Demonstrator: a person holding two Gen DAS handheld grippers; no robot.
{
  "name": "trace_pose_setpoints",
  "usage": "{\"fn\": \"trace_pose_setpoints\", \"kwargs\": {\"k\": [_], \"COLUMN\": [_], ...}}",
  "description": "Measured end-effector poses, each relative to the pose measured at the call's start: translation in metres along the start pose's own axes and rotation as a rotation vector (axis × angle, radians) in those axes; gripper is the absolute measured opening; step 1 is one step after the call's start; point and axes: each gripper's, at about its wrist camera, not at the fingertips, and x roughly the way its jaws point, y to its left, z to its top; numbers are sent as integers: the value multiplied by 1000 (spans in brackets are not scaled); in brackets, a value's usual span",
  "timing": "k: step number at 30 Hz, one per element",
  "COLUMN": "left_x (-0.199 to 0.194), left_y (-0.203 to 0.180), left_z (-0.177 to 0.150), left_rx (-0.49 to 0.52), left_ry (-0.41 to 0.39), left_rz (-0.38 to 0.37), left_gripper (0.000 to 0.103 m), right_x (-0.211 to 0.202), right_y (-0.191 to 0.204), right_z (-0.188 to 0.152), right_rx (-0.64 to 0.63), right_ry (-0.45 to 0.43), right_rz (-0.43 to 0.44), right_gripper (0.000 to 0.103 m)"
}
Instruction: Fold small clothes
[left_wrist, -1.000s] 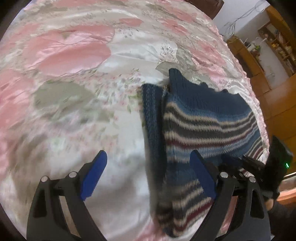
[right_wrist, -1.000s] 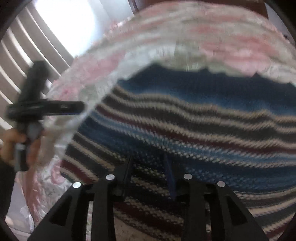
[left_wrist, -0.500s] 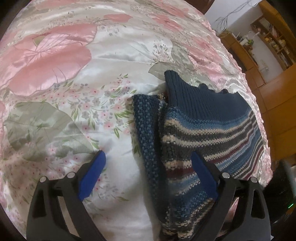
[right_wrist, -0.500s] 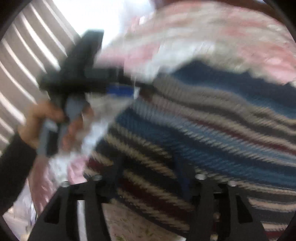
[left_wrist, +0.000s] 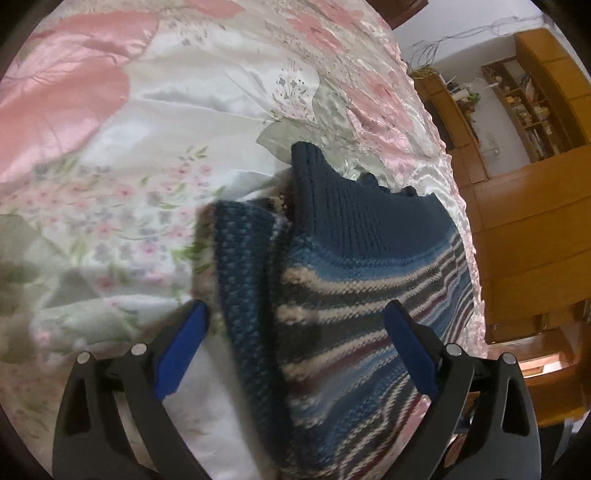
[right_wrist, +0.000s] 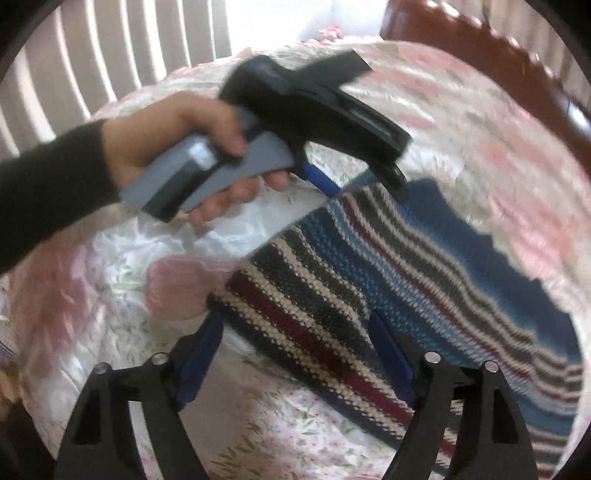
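A knitted sweater (left_wrist: 354, 280) in navy with cream, grey and maroon stripes lies folded on the floral satin bedspread (left_wrist: 155, 122). A narrower folded strip runs along its left side. My left gripper (left_wrist: 295, 332) stands open low over that strip and the striped body, one blue pad on each side. In the right wrist view the sweater (right_wrist: 388, 280) stretches to the right. My right gripper (right_wrist: 295, 350) is open over its near striped corner. A hand (right_wrist: 177, 147) in a dark sleeve holds the left gripper (right_wrist: 358, 184) at the sweater's far edge.
Wooden cabinets and shelves (left_wrist: 517, 155) stand beyond the bed's right edge. Window blinds (right_wrist: 110, 48) and a dark wooden headboard (right_wrist: 480, 40) lie behind the bed. Bare bedspread (right_wrist: 280, 435) spreads left of and in front of the sweater.
My right gripper's fingers have spread from nearly shut to open over the sweater's corner. The left gripper has moved right and closer, over the sweater's folded left side.
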Motion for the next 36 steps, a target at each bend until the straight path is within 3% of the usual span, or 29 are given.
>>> {"fn": "trace_pose_setpoints", "kwargs": {"k": [3, 9, 13, 17, 26, 28, 29, 31, 33, 36], "left_x": [10, 26, 28, 28, 32, 30, 28, 23, 24, 27], "left_y": [-5, -13, -9, -9, -6, -6, -5, 0, 13, 29], "left_z": [4, 13, 18, 16, 17, 20, 20, 19, 14, 11], "left_rx": [-20, -36, -67, -65, -52, -57, -57, -65, -102, -162], "left_ry": [28, 70, 88, 113, 147, 141, 142, 135, 142, 131], "left_rz": [-31, -22, -36, -45, -41, -52, -60, -88, -82, -101], "left_gripper": [95, 96, 96, 96, 94, 89, 74, 59, 36, 36], "right_x": [-3, 12, 17, 35, 58, 66, 68, 67, 69, 70], "right_y": [5, 18, 54, 92, 89, 80, 80, 86, 93, 83], "right_z": [-1, 0, -13, -33, -10, -5, -6, -13, -18, -8], "right_rx": [-36, -117, -247, -419, -397, -383, -382, -394, -414, -372], "right_ry": [-2, 28, 29, 37, 1, 7, 6, -5, -16, -37], "right_rz": [-49, -116, -166, -296, -415, -447, -452, -461, -479, -474], "right_gripper": [84, 84, 84, 82, 76, 75, 75, 66, 64, 67]}}
